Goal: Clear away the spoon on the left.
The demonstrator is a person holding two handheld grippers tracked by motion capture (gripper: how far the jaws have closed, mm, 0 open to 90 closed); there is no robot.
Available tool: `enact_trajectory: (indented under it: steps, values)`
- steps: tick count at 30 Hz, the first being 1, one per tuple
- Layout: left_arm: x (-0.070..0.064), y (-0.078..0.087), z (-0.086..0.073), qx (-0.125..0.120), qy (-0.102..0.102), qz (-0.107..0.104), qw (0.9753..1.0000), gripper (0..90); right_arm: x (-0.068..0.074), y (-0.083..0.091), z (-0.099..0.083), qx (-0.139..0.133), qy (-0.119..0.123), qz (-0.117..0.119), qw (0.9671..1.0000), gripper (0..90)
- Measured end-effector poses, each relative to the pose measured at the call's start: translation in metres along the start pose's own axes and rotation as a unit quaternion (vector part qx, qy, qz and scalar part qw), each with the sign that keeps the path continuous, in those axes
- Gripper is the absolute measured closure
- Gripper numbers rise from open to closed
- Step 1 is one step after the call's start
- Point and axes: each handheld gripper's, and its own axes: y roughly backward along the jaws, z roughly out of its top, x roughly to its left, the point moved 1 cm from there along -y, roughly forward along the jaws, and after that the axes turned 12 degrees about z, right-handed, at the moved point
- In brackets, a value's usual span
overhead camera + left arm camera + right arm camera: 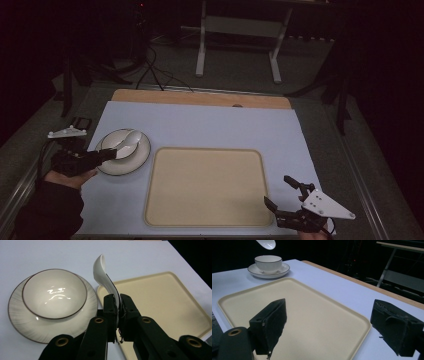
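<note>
The table, covered by a pale blue sheet, carries a cream tray at centre near, and to the left of the tray a white saucer with a dark-rimmed white bowl seated on it. The right gripper is positioned at the near right corner, just beyond the tray's right edge, with its jaws spread wide and nothing between them. The left gripper sits at the left edge beside the saucer, its jaws pinching the handle of a white spoon, which is held raised with its scoop above the bowl and clear of it.
</note>
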Motion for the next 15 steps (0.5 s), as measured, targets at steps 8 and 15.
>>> enact_trajectory:
  steps: [8, 15]
  values:
    - [-0.012, -0.001, -0.001, -0.007, 0.001, -0.010, 0.9999, 85.1, 0.000, 0.000, 0.000, -0.001, -0.003, -0.003, 1.0000, 13.7]
    - [-0.026, -0.003, -0.005, 0.000, -0.010, -0.007, 0.9999, 85.1, -0.002, 0.001, 0.000, -0.005, -0.007, -0.003, 1.0000, 13.7]
